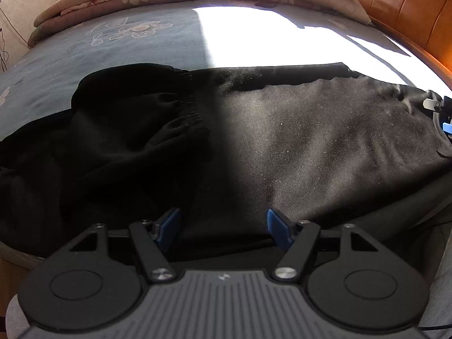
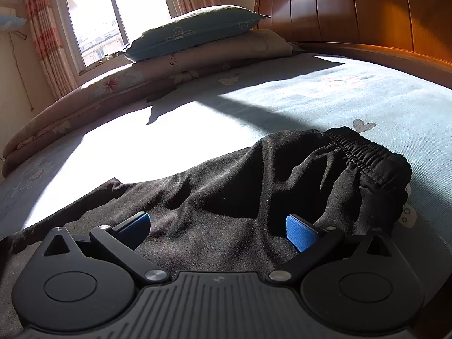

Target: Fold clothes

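Note:
A pair of black trousers [image 1: 296, 141] lies spread across the bed, one end bunched at the left with a gathered elastic band [image 1: 192, 107]. My left gripper [image 1: 223, 226] is open at the garment's near edge, its blue pads [image 1: 169, 226] wide apart over the black cloth. Part of the right gripper [image 1: 440, 110] shows at the far right end of the trousers. In the right wrist view the trousers [image 2: 240, 186] rise in folds to an elastic band [image 2: 364, 152]. My right gripper [image 2: 220, 230] is open, with loose cloth lying between its blue pads [image 2: 301, 236].
The blue-grey flowered bedsheet [image 2: 367, 104] carries a bright patch of sunlight beyond the trousers. A folded floral quilt [image 2: 84, 104] with a teal pillow [image 2: 197, 31] on it lies at the far side. A wooden headboard [image 2: 353, 8] stands at the right, a window [image 2: 113, 14] behind.

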A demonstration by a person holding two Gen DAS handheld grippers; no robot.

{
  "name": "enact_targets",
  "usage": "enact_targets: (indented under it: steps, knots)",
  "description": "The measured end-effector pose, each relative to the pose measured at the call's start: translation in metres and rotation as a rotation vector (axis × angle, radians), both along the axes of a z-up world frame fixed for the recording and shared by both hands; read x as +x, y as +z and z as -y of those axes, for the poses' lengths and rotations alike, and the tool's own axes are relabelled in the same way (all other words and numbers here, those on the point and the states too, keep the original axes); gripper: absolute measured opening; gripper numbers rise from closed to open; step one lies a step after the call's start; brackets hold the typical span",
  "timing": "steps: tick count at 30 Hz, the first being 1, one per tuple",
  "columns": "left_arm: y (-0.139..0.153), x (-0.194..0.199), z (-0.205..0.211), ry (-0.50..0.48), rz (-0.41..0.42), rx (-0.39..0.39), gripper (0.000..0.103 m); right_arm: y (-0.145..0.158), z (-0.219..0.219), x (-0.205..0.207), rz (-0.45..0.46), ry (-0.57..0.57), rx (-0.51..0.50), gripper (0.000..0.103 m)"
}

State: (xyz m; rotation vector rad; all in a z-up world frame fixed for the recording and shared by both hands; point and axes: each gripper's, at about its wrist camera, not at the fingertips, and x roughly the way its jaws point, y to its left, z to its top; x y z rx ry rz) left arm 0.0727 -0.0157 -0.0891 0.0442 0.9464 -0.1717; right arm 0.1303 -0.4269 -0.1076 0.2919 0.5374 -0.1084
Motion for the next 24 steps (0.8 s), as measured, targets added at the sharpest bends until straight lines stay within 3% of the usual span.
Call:
enact_targets:
  steps: [7, 10, 12, 16, 19, 24]
  knots:
    - [0.029, 0.017, -0.030, 0.106, 0.058, -0.137, 0.070, 0.003, -0.002, -0.005, 0.029, 0.015, -0.002, 0.103]
    - [0.020, 0.027, -0.029, 0.089, 0.044, -0.193, 0.070, 0.010, -0.017, -0.013, 0.056, 0.021, -0.035, 0.103]
    - [0.010, 0.029, -0.023, 0.087, 0.038, -0.173, 0.071, 0.019, -0.041, -0.025, 0.088, 0.068, -0.030, 0.103]
    - [-0.008, 0.029, -0.014, 0.081, 0.038, -0.133, 0.073, 0.024, -0.116, -0.053, 0.162, 0.336, -0.008, 0.103]
    - [-0.009, 0.017, -0.019, 0.080, 0.060, -0.126, 0.075, 0.014, -0.165, -0.068, 0.188, 0.495, -0.055, 0.103]
    - [-0.010, 0.008, -0.036, 0.098, 0.082, -0.170, 0.075, -0.008, -0.213, -0.079, 0.103, 0.725, -0.049, 0.103]
